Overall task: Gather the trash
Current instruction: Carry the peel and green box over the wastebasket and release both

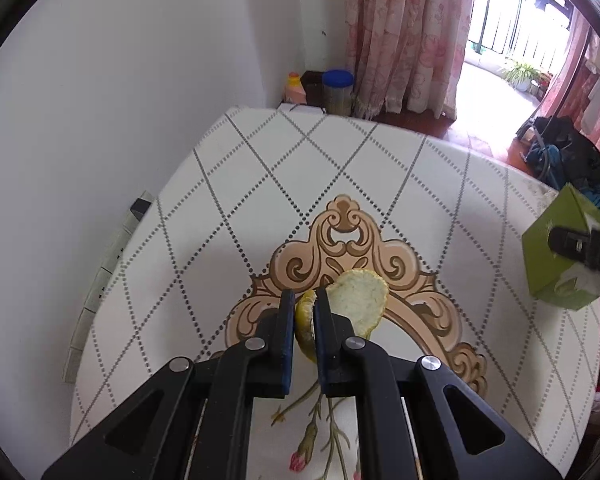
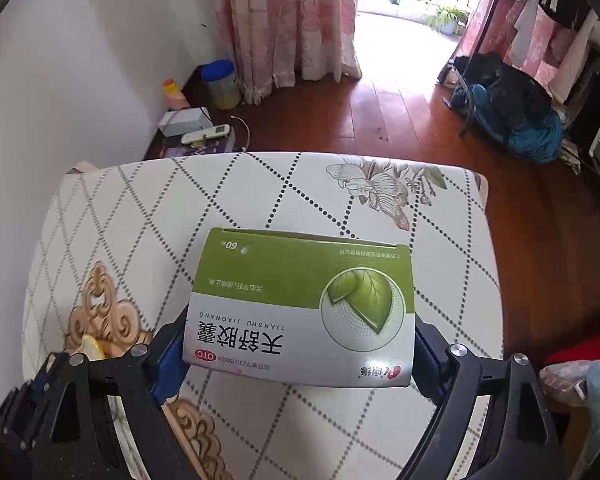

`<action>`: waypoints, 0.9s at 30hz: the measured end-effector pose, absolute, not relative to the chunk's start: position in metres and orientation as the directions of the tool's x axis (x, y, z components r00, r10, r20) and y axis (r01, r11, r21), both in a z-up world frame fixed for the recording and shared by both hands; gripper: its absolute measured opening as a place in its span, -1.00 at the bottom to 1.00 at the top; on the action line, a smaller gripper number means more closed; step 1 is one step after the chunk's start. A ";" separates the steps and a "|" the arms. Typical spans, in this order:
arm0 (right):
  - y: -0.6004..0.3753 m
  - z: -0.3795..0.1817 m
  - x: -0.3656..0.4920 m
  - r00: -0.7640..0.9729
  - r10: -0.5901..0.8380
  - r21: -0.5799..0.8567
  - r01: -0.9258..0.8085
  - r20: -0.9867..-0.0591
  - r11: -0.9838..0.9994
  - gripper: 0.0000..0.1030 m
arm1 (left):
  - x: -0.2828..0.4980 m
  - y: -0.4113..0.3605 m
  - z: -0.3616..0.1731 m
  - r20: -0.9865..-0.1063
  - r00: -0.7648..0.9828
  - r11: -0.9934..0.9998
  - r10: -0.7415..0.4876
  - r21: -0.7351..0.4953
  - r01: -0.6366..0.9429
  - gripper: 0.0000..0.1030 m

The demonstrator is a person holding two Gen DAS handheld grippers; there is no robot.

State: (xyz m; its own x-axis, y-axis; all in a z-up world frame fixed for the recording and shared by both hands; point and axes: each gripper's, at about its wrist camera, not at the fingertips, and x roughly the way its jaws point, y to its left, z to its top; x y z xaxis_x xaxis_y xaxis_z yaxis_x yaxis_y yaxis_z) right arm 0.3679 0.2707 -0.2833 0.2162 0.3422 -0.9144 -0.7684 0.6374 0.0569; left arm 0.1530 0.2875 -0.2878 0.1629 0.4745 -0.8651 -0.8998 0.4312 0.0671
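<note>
My left gripper (image 1: 304, 294) is shut on a piece of yellow citrus peel (image 1: 360, 300), whose pale inner side curls out to the right of the pads above the table. The peel (image 2: 90, 346) and that gripper's black body also show at the lower left of the right wrist view. A green and white medicine box (image 2: 300, 300) lies between the blue pads of my right gripper (image 2: 300, 328), and both pads touch its side edges. In the left wrist view the box (image 1: 556, 248) is at the table's right edge with one black finger (image 1: 572, 246) across it.
The table (image 1: 260, 168) has a white cloth with dotted diamonds and a tan ornament. It stands against a white wall on the left. Beyond it are a wooden floor (image 2: 400, 120), a blue-lidded jar (image 2: 220, 84), pink curtains and a pile of dark clothes (image 2: 512, 116).
</note>
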 end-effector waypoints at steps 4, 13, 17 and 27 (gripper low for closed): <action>0.245 -0.261 0.350 0.222 0.387 0.066 -0.792 -0.895 0.607 0.76 | 0.146 0.272 -0.262 -0.849 0.202 0.451 0.487 0.046 -0.892 -0.88; 0.140 -0.197 0.340 0.248 0.489 0.140 -0.767 -0.836 0.627 0.76 | 0.147 0.198 -0.183 -0.796 0.331 0.558 0.506 0.010 -0.830 -0.88; 0.083 -0.169 0.350 0.279 0.521 0.174 -0.730 -0.807 0.661 0.75 | 0.164 0.154 -0.153 -0.776 0.406 0.626 0.483 -0.018 -0.780 -0.88; -0.095 -0.143 0.401 0.404 0.474 0.175 -0.587 -0.783 0.790 0.75 | 0.259 0.043 -0.131 -0.774 0.562 0.801 0.290 -0.125 -0.585 -0.88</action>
